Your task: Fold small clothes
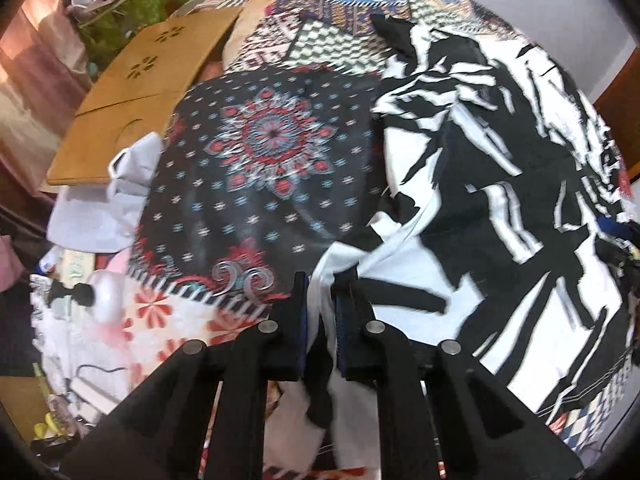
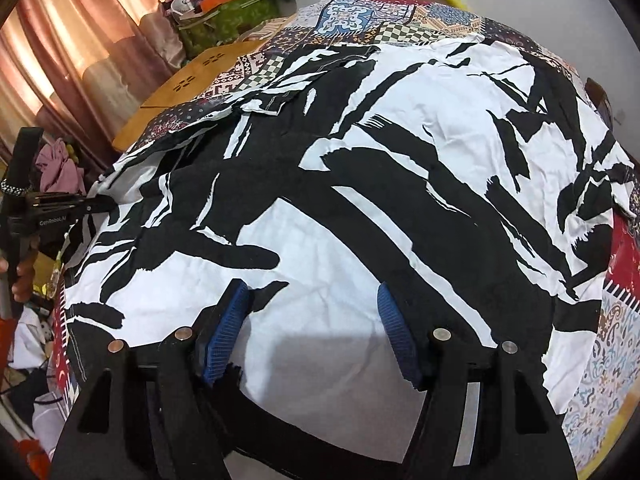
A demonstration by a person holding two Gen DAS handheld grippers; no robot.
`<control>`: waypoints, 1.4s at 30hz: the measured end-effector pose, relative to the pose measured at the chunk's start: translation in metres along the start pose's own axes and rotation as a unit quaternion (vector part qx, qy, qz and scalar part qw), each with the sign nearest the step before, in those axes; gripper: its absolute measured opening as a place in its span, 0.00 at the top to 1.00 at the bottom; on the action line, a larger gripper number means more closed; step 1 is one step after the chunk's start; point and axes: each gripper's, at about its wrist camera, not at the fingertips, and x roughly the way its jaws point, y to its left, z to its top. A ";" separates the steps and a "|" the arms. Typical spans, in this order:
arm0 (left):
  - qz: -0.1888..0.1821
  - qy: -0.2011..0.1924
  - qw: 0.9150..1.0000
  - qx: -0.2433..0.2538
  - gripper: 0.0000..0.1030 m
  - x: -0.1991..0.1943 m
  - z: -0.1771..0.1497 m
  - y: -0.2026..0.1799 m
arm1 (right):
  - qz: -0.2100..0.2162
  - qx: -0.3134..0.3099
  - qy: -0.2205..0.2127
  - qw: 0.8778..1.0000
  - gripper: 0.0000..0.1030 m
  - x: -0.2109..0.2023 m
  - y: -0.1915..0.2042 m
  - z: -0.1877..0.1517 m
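Note:
A black-and-white patterned garment (image 2: 400,168) lies spread over a patchwork bedspread (image 2: 360,12). In the left wrist view the same garment (image 1: 500,184) fills the right side. My left gripper (image 1: 322,284) is shut on a white edge of the garment, which runs between its pads and hangs below. The left gripper also shows in the right wrist view (image 2: 96,202) at the garment's left edge, held by a hand. My right gripper (image 2: 314,300) is open, its blue pads (image 2: 228,320) spread just above the white near part of the garment.
A dark mandala-print cloth (image 1: 264,148) covers the bed to the left. A wooden lap table (image 1: 136,92) lies beyond it, with white clothes (image 1: 104,204) beside it. Pink curtains (image 2: 80,40) and cluttered boxes (image 2: 228,4) stand at the far left.

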 end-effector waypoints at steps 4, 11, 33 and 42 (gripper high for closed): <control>0.013 0.043 0.999 -0.017 0.86 0.021 -0.008 0.011 | 0.003 0.002 -0.003 1.000 0.40 -0.001 -0.004 -0.002; 0.045 0.028 0.999 0.008 0.80 0.012 -0.009 0.010 | 0.006 0.010 -0.008 1.000 0.39 -0.006 -0.012 -0.004; -0.022 -0.112 0.990 0.080 0.24 -0.016 0.148 -0.129 | -0.111 0.151 -0.144 0.972 0.37 -0.101 -0.159 0.021; -0.043 -0.089 0.989 0.107 0.23 0.033 0.191 -0.188 | -0.127 0.219 -0.147 0.956 0.39 -0.078 -0.235 0.037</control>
